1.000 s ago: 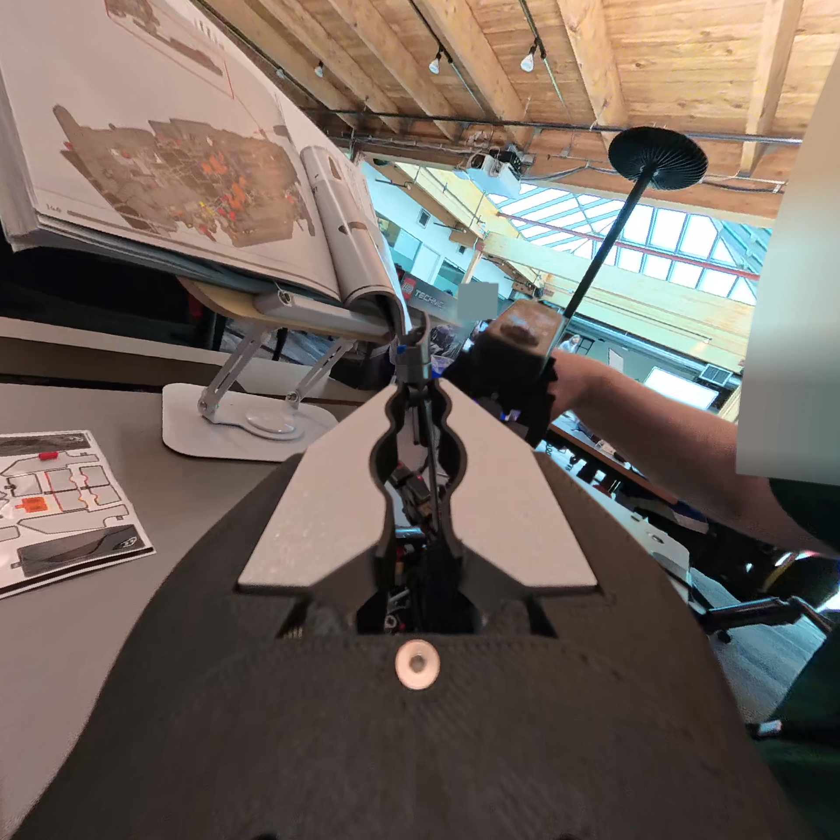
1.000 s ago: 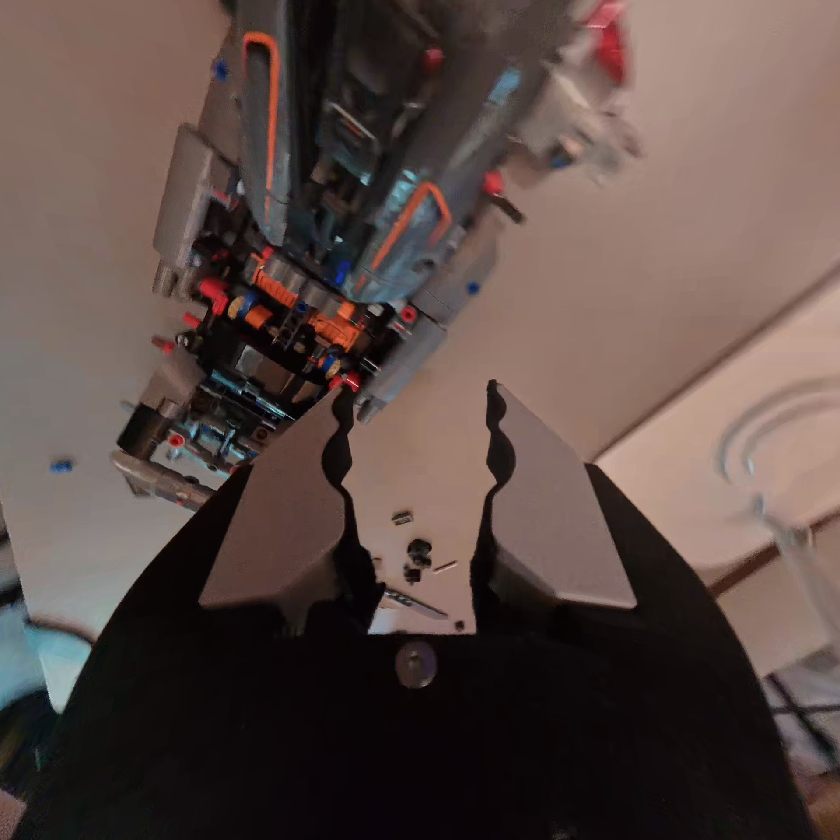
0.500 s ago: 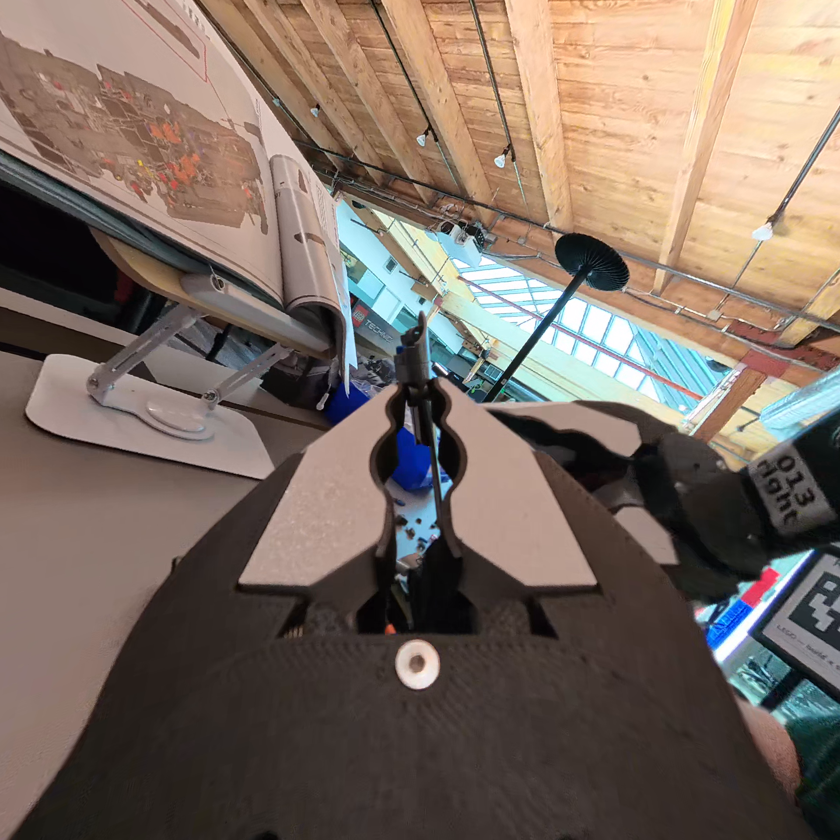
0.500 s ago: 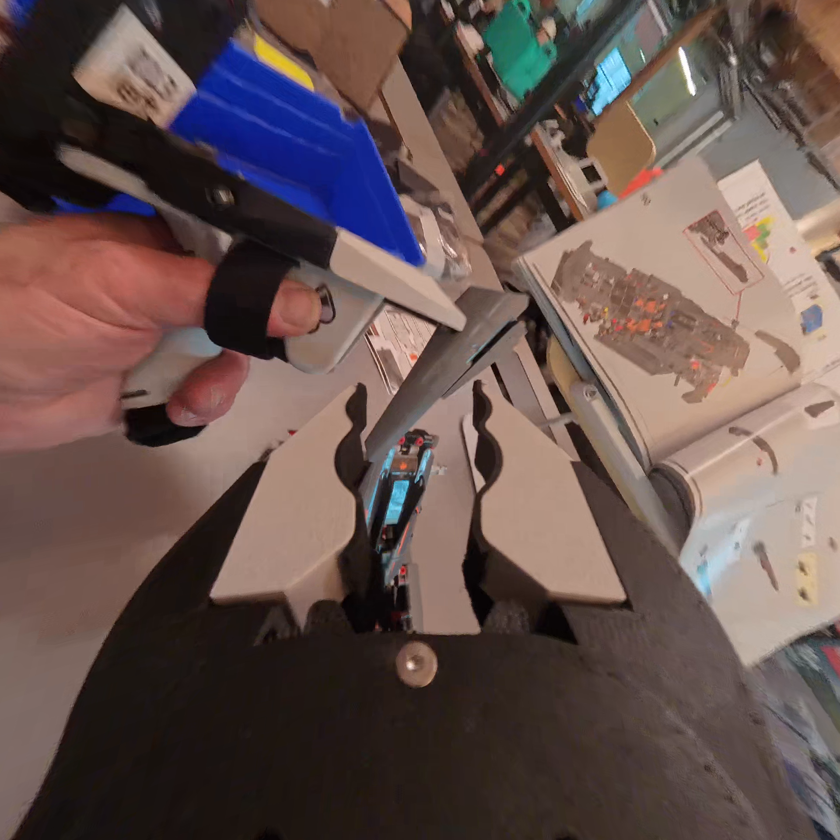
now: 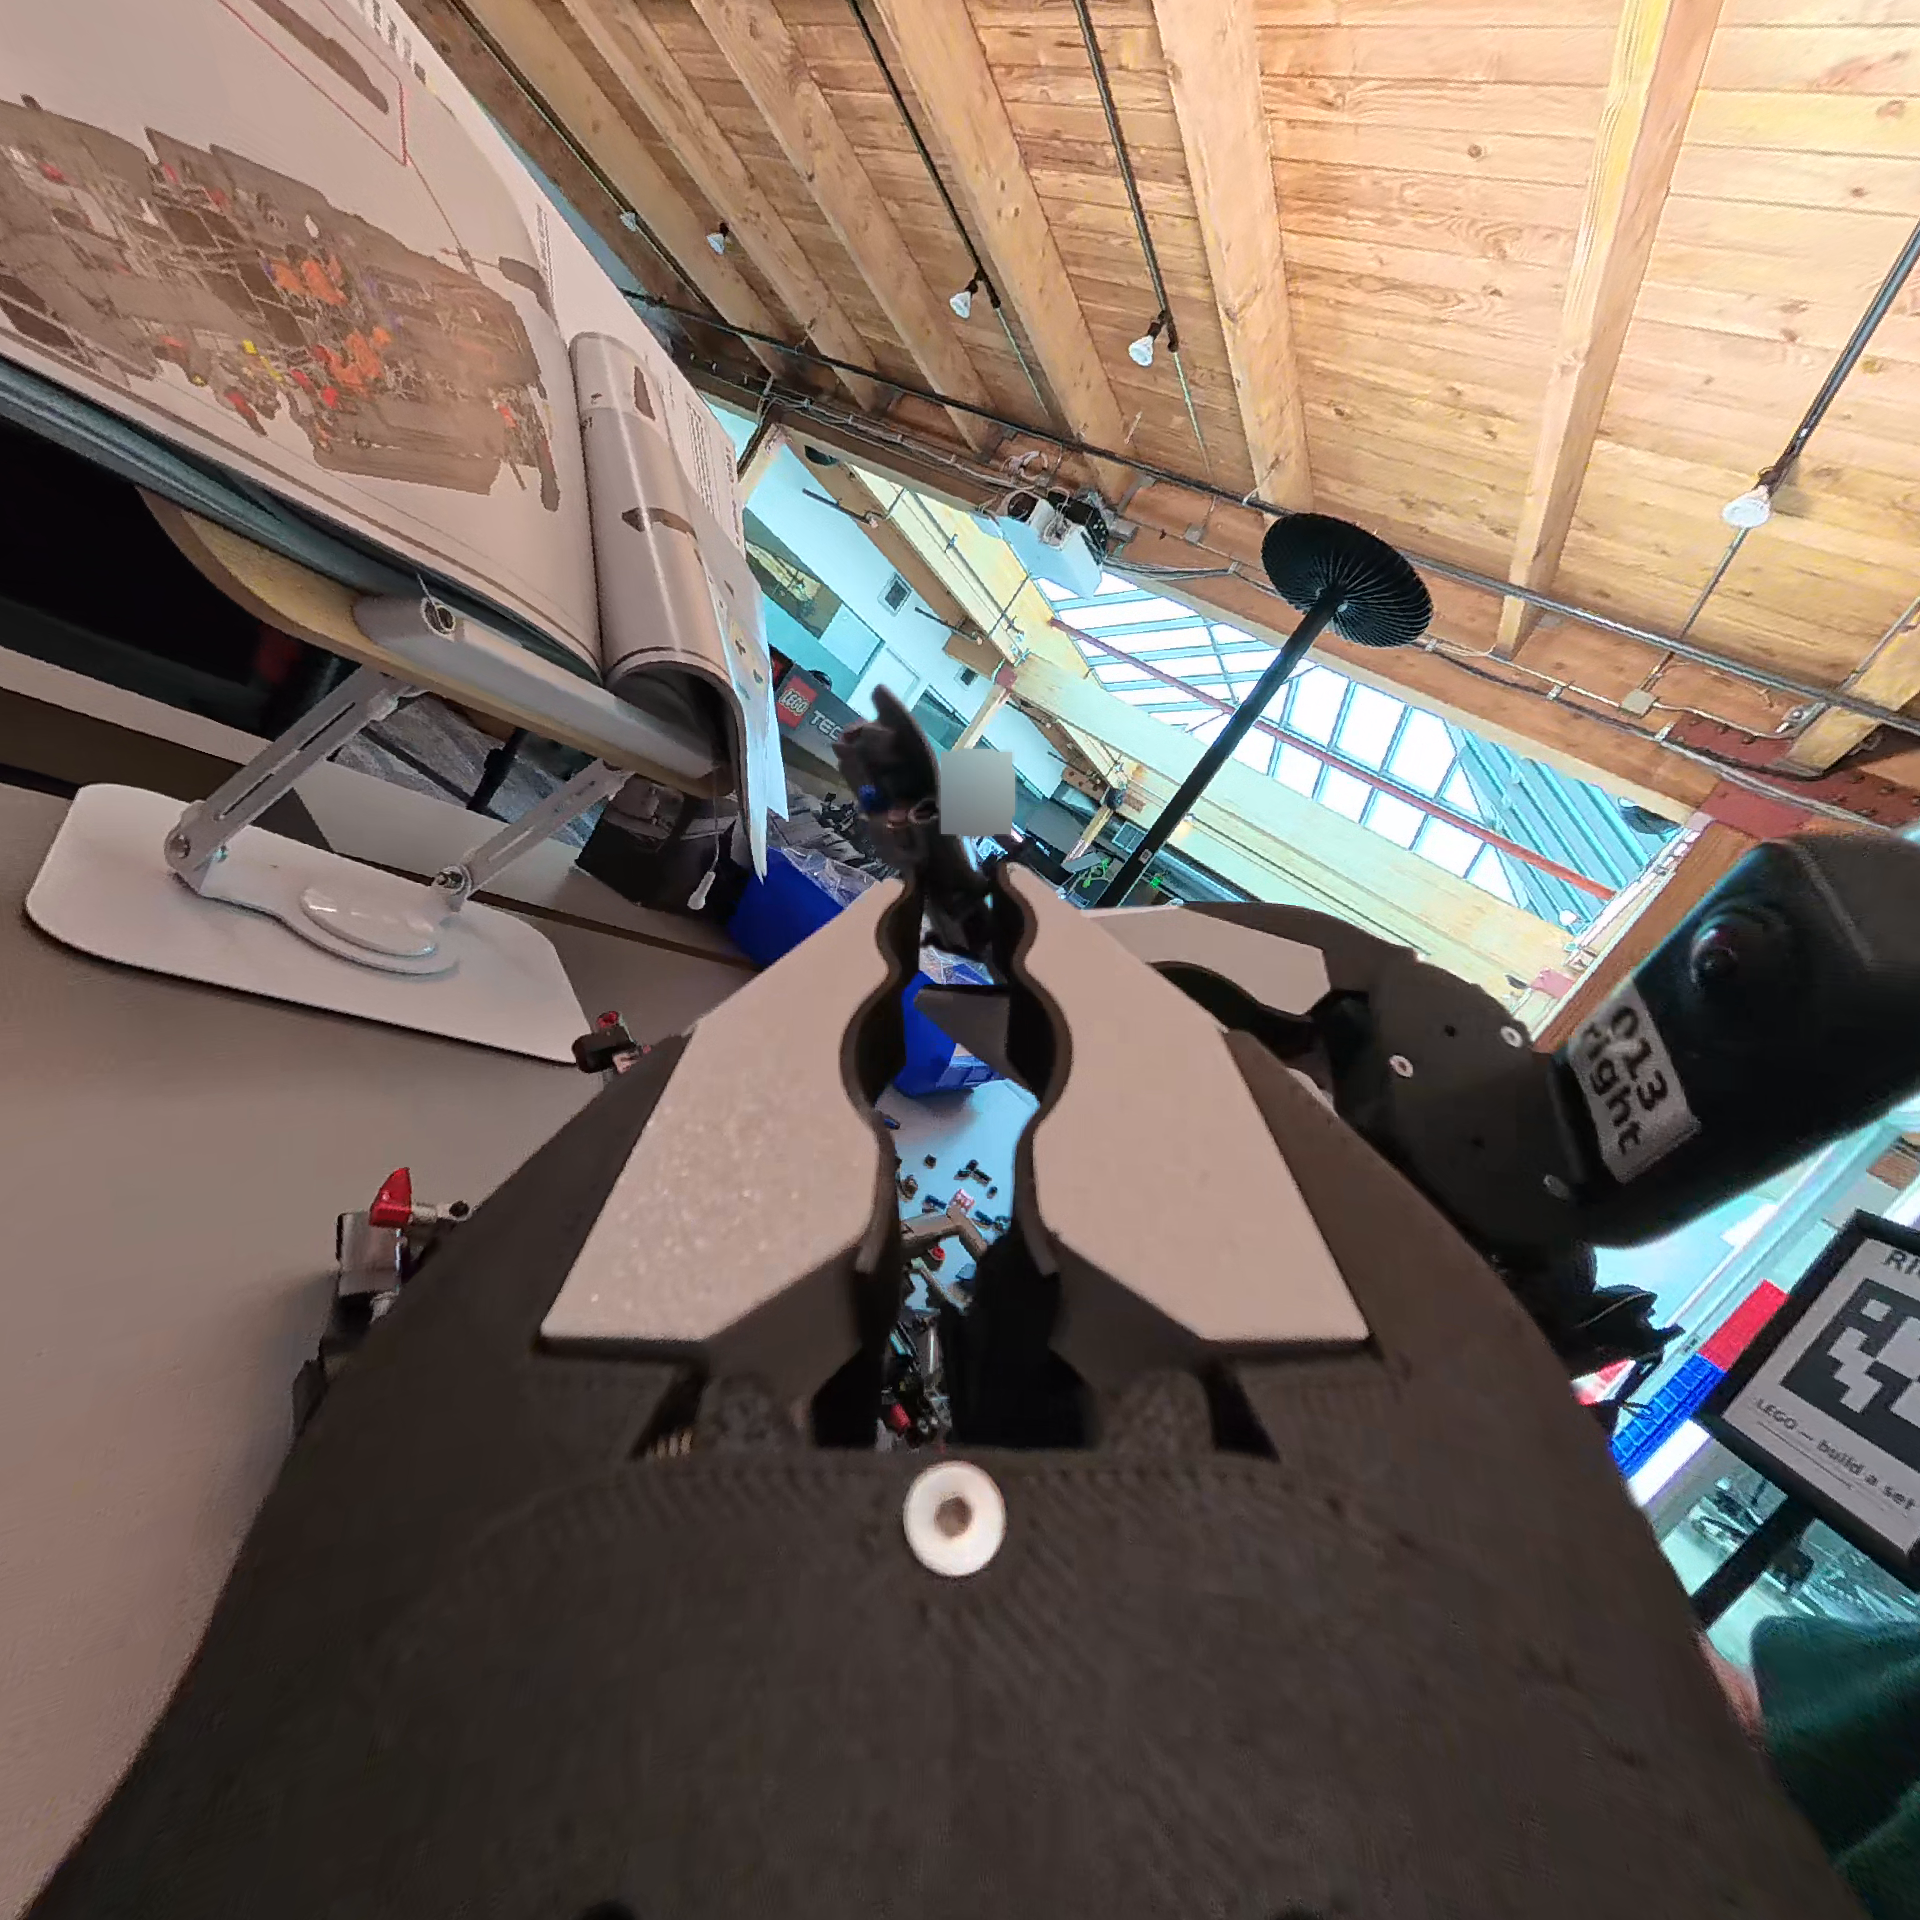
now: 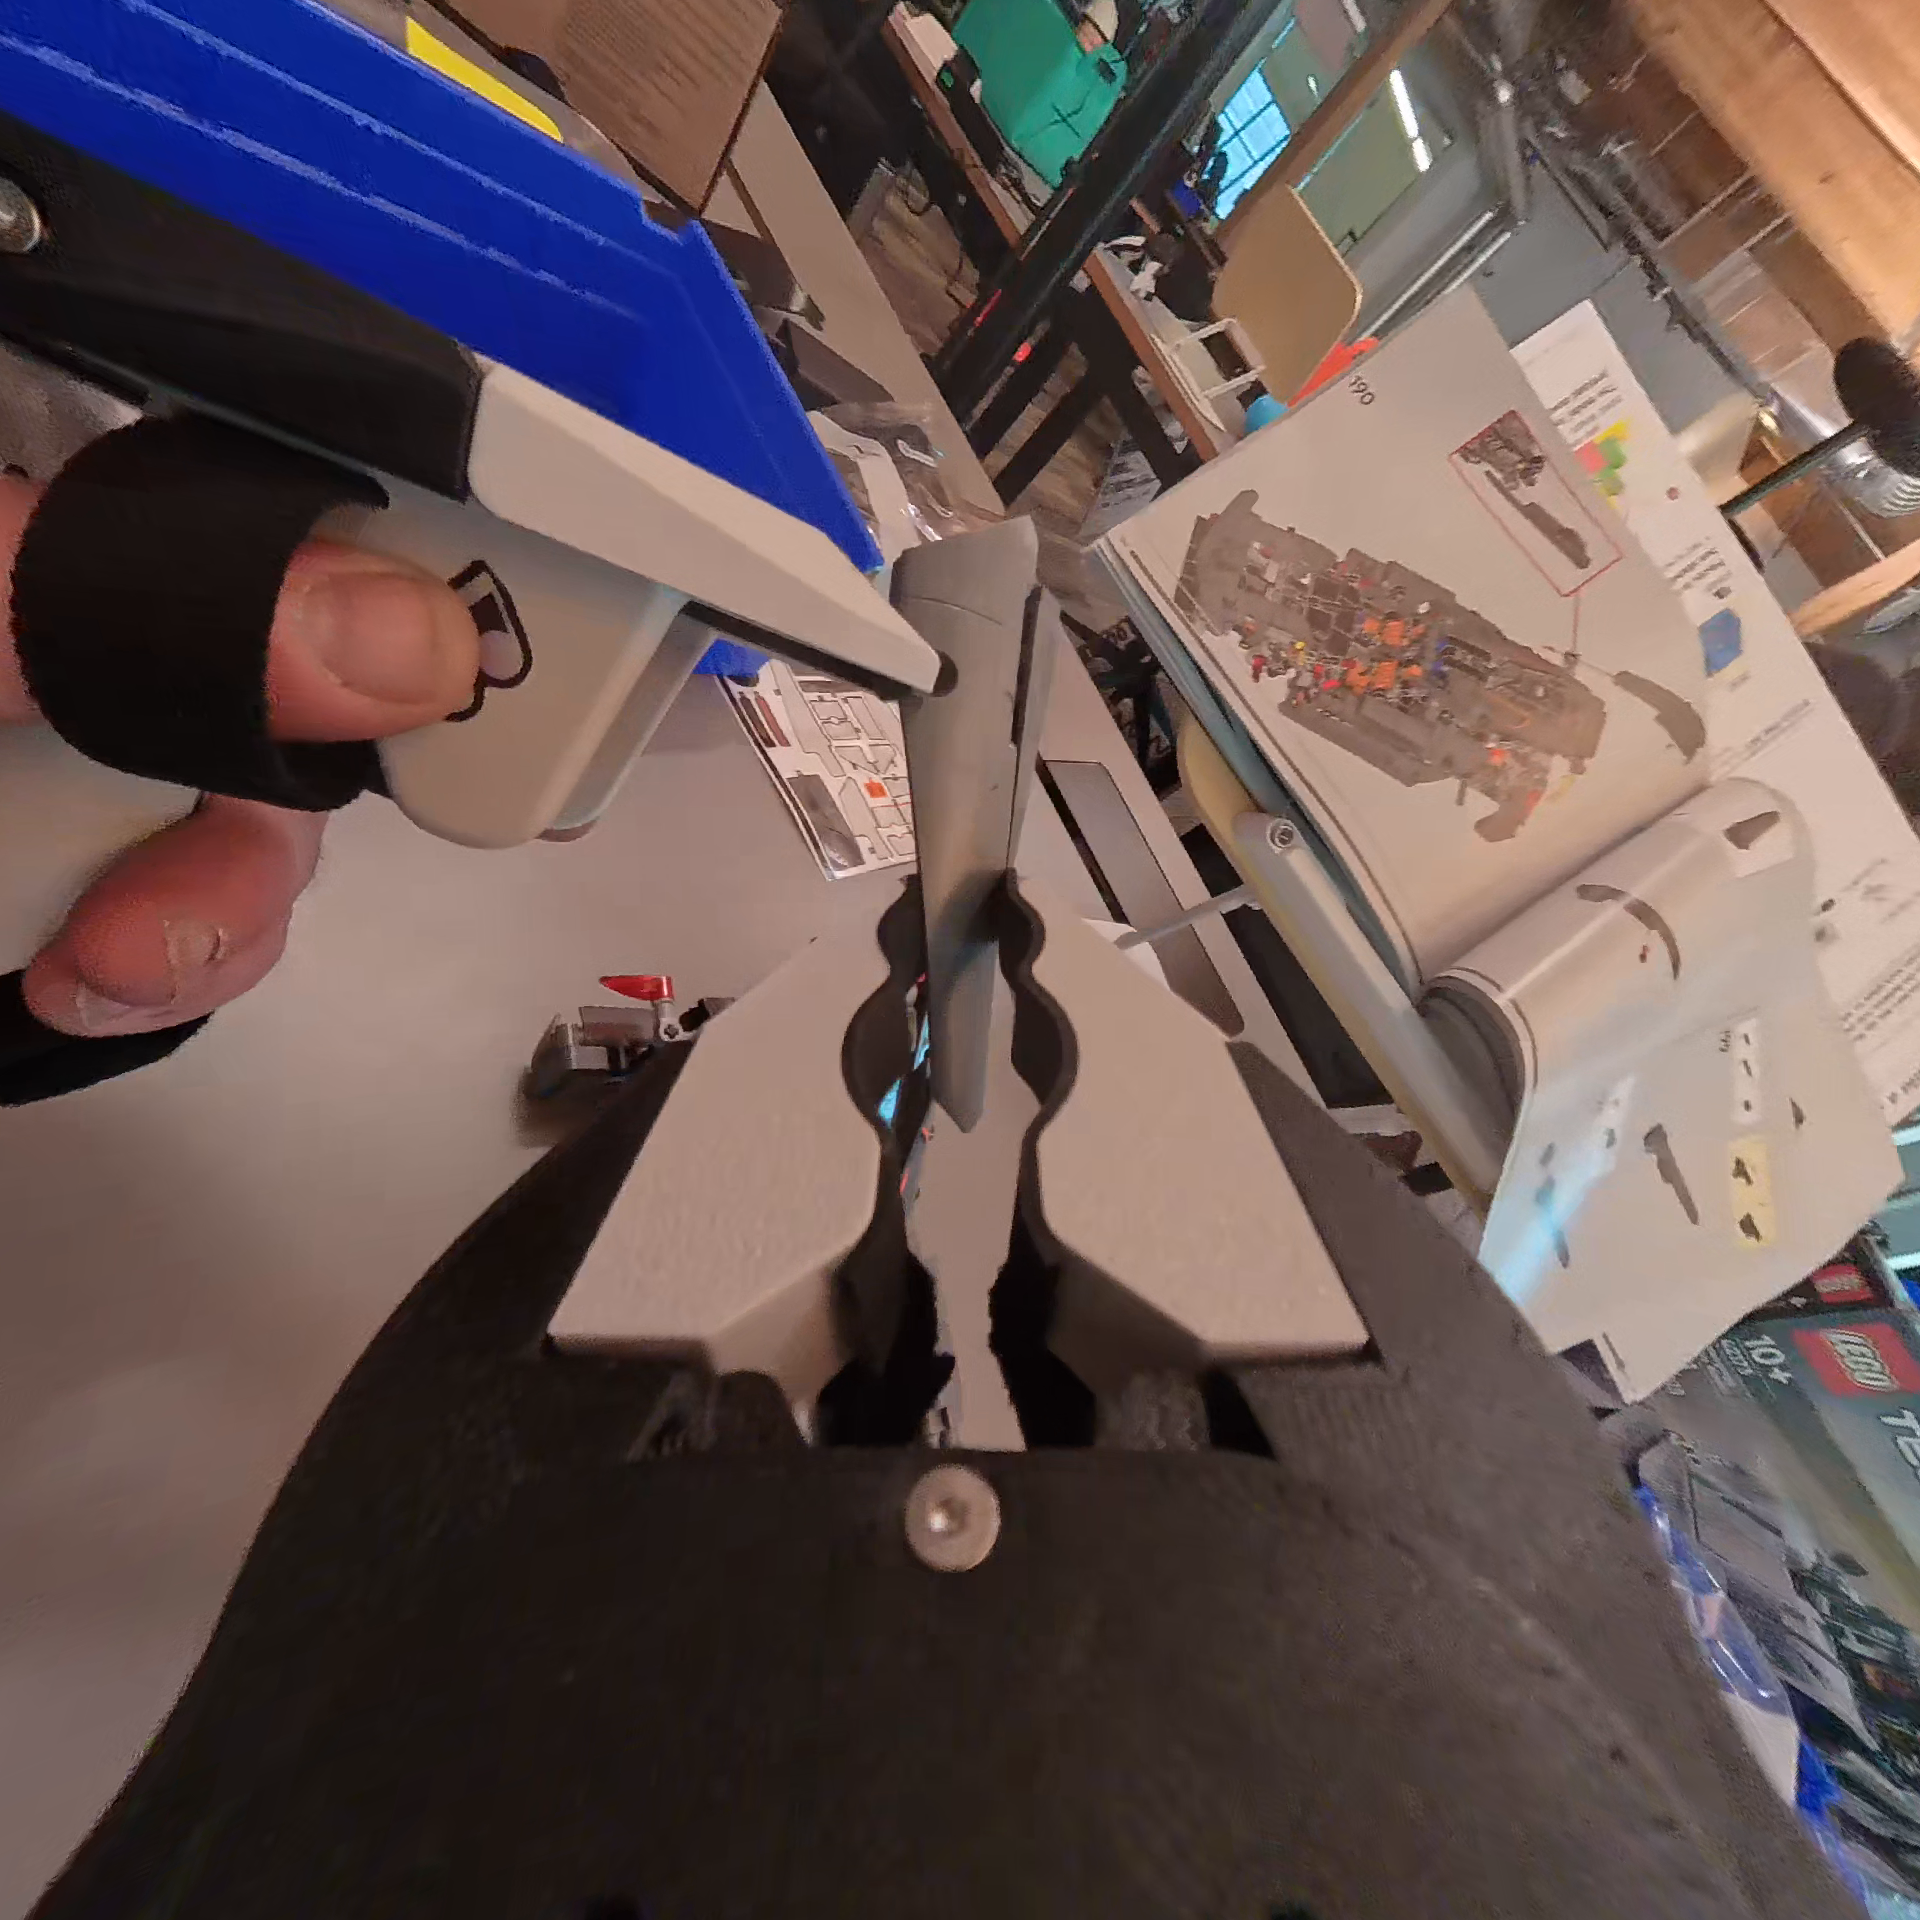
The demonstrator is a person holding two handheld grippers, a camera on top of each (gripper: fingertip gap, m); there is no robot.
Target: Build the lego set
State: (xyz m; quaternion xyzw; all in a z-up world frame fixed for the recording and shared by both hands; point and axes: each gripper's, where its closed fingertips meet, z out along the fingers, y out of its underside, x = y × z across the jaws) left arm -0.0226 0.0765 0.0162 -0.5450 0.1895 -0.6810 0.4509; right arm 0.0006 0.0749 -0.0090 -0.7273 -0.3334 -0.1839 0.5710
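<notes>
Two grippers meet over the grey tabletop (image 6: 260, 1195). The right gripper (image 6: 961, 899) has its jaws clamped on the lower part of a long grey curved panel piece (image 6: 966, 727); the left gripper (image 6: 914, 675) pinches the same panel higher up, ahead of those jaws, held in a hand (image 6: 156, 727). From the left gripper (image 5: 951, 883), its jaws are nearly together on a dark lego piece (image 5: 899, 769) sticking out past their tips. Right of the right jaws an open instruction book (image 6: 1455, 675) rests on a white stand (image 5: 312, 914). Ahead lies a sticker sheet (image 6: 831, 769); left sits a partly built lego model (image 6: 613, 1023). Printed labels and a boxed logo are visible; their wording is left unread.
</notes>
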